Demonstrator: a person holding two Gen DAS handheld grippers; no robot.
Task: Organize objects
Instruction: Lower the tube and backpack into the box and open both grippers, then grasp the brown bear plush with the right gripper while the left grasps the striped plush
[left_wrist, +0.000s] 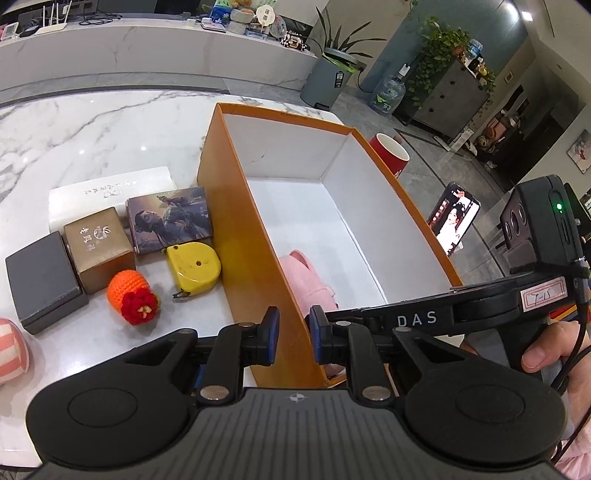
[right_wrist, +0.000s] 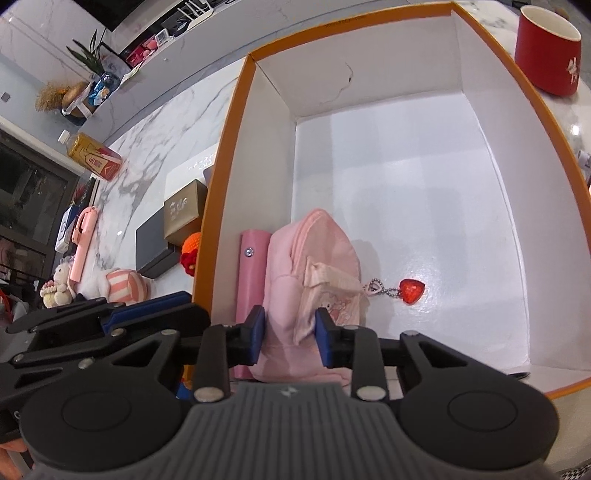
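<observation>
An orange box (left_wrist: 236, 206) with a white inside stands on the marble table; it also shows in the right wrist view (right_wrist: 221, 177). My left gripper (left_wrist: 294, 336) straddles its near left wall, jaws slightly apart, not clamped. My right gripper (right_wrist: 290, 336) is inside the box, its jaws on either side of a pink pouch (right_wrist: 314, 266) with a red heart charm (right_wrist: 412, 290); they look open around it. A pink case (right_wrist: 251, 266) lies beside the pouch. Left of the box lie a yellow tape measure (left_wrist: 192, 267), an orange crochet toy (left_wrist: 133, 295), a gold box (left_wrist: 98, 249), a dark grey box (left_wrist: 42, 277) and a picture box (left_wrist: 170, 219).
A red cup (left_wrist: 389, 151) stands right of the box, and a phone (left_wrist: 452, 218) leans beyond it. A striped plush (left_wrist: 11, 345) lies at the far left. A white card (left_wrist: 110, 188) lies behind the small boxes. A bottle (right_wrist: 92, 155) lies on the table.
</observation>
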